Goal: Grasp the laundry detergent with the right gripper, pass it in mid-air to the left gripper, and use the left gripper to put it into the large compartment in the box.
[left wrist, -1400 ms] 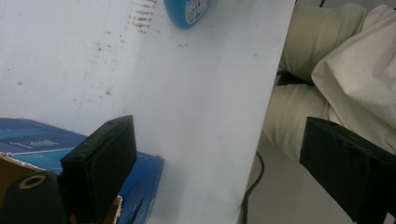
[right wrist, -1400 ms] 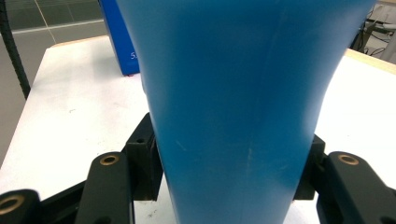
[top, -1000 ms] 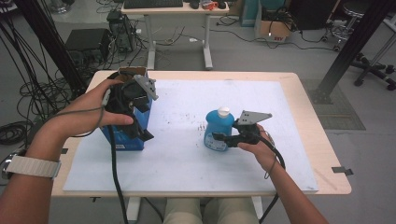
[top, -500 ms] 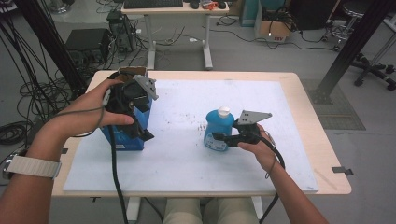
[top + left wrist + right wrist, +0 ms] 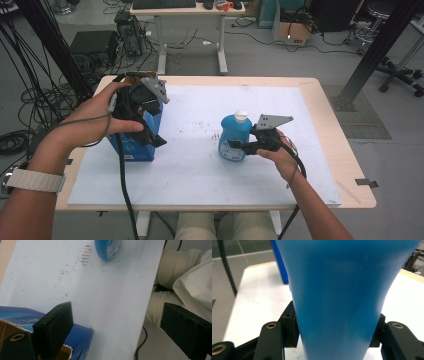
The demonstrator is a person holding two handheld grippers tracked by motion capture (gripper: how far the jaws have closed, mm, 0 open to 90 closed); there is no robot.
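Observation:
A blue bottle [image 5: 232, 139] with a white cap stands upright near the middle of the white mat [image 5: 200, 175]. My right gripper [image 5: 240, 146] comes at it from the right and is shut on its lower body. In the right gripper view both pads [image 5: 291, 330] press the blue bottle [image 5: 342, 290] from either side. An open blue cardboard box [image 5: 131, 147] stands at the mat's left. My left gripper [image 5: 152, 131] hovers over the box with its jaws wide apart. In the left gripper view the left gripper [image 5: 116, 312] holds nothing, the box [image 5: 80, 340] lies under one jaw, and the bottle [image 5: 108, 248] is farther off.
The mat covers most of a wooden table [image 5: 345, 145] and has brown specks [image 5: 212, 134] left of the bottle. The person's legs [image 5: 220, 227] sit at the front edge. Cables [image 5: 30, 105] and a desk [image 5: 190, 10] lie beyond on the floor.

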